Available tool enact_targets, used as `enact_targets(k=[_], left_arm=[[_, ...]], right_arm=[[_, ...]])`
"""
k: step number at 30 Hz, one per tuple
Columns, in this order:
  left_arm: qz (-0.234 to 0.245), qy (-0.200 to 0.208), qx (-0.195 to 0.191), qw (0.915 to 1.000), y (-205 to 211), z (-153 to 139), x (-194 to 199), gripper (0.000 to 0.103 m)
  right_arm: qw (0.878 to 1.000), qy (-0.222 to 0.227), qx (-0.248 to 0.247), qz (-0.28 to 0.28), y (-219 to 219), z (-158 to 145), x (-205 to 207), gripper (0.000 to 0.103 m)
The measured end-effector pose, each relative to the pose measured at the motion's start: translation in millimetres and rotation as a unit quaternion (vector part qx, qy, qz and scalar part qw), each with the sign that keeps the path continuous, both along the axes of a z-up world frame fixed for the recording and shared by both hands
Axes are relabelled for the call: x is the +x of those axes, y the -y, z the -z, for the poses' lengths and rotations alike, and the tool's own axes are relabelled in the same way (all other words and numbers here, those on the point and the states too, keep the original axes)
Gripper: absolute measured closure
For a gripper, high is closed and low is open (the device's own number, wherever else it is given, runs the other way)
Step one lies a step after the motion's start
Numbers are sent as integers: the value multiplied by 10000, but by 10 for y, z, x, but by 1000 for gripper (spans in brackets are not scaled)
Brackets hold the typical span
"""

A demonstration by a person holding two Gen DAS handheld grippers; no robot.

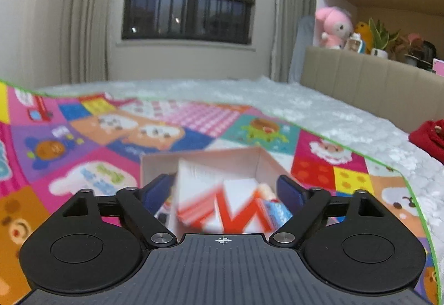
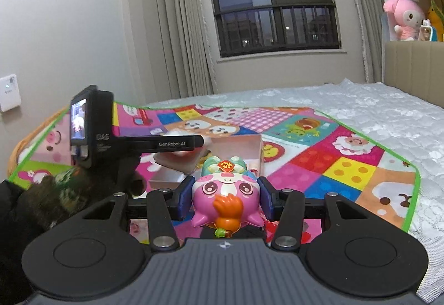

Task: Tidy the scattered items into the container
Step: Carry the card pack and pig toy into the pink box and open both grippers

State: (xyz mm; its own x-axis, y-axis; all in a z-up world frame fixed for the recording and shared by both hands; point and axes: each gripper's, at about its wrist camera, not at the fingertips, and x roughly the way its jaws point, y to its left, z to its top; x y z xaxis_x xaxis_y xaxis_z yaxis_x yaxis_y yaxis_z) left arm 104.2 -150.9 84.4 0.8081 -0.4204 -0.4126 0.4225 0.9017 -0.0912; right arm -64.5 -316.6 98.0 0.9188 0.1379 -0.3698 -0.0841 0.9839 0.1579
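One cardboard box (image 1: 258,158), one pig toy (image 2: 226,194), two grippers (image 1: 224,188), one play mat (image 1: 83,138)

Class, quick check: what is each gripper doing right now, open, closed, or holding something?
Left gripper: open, above the box; a white and red packet lies between its fingers, unpressed.
Right gripper: shut on the pink pig toy.

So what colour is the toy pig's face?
Bright pink, with a white snout; the toy pig, clamped in the right gripper, shows best in the right wrist view.
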Motion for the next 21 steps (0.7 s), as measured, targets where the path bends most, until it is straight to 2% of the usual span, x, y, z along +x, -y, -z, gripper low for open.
enact_targets(k=[4,5,10,14,18,21], left_arm=[[-216,-1,-324,9992,-396,13,-184,3],[-292,10,-251,9993,-490,30,-259,2],[-372,53,636,9973,-780,253,-705,0],[-332,-229,585,9975,-965,458,-994,0],[-325,-322,618,9970,-1093,573,-1144,0],[-358,-434,515,9971,-1203,594,-1191,0]], right_arm=[[9999,-135,34,42,30,71,159,55],[9998,-195,71,39,27,88,224,55],[9986,-495,150,-113,-108,151,632,55],[9987,-505,-91,-74,-278,107,1095,55],[9975,-390,-503,319,-404,17,1734,54],[9969,-405,-410,543,-376,-51,2075,46]])
